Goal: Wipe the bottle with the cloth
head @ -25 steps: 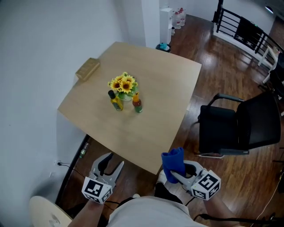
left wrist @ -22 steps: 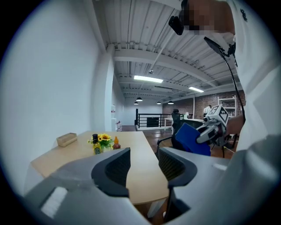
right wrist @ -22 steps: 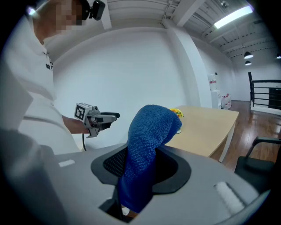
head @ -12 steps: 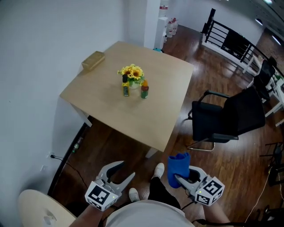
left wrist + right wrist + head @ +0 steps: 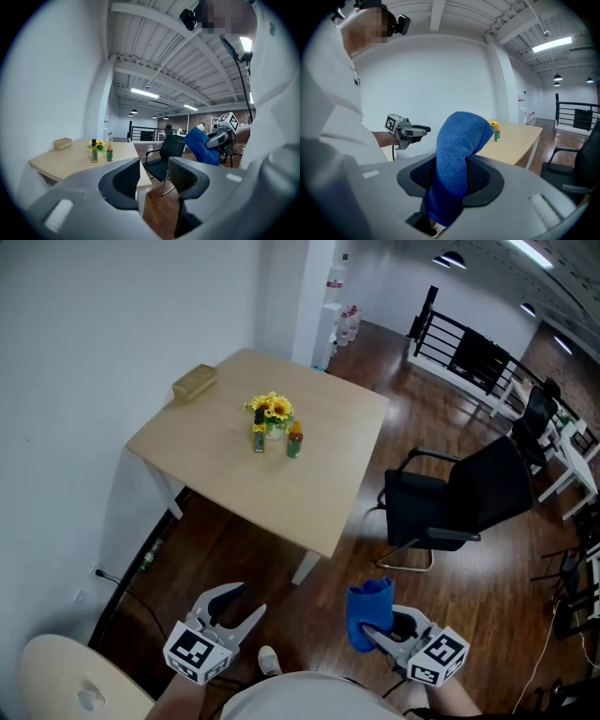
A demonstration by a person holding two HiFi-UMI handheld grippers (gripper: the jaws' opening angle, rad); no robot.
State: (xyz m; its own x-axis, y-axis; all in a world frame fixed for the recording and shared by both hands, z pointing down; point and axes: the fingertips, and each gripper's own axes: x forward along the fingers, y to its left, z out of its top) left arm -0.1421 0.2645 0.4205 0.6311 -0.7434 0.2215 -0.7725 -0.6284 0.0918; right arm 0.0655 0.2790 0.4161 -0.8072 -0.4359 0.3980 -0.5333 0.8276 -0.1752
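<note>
Backing off from the desk (image 5: 319, 493), we now hold both tools over the wooden floor (image 5: 234, 549), well clear of its near edge, where a second ago they were right at that edge.

Our left hand-held gripper (image 5: 246, 602) holds nothing. Its jaws stand partly apart and are closing, and in the left gripper view only floor and the desk's corner show between them (image 5: 154, 174). Our right hand-held gripper (image 5: 373, 632) is clamped on the blue cloth (image 5: 367, 613), which stands up out of the jaws and folds over at the top (image 5: 458, 154).

Two bottles stand near the middle of the desk, well away from both tools. One is a dark-capped oil bottle (image 5: 258, 438) and the other an orange-capped green bottle (image 5: 294, 442). They stand upright just in front of a sunflower bouquet (image 5: 273, 409), and we cannot tell whether they touch it. We cannot tell which of the two is to be wiped.

A wooden box (image 5: 195, 383) lies at the desk's far left corner by the wall. A black chair (image 5: 459, 502) stands on the floor off the desk's right side.
</note>
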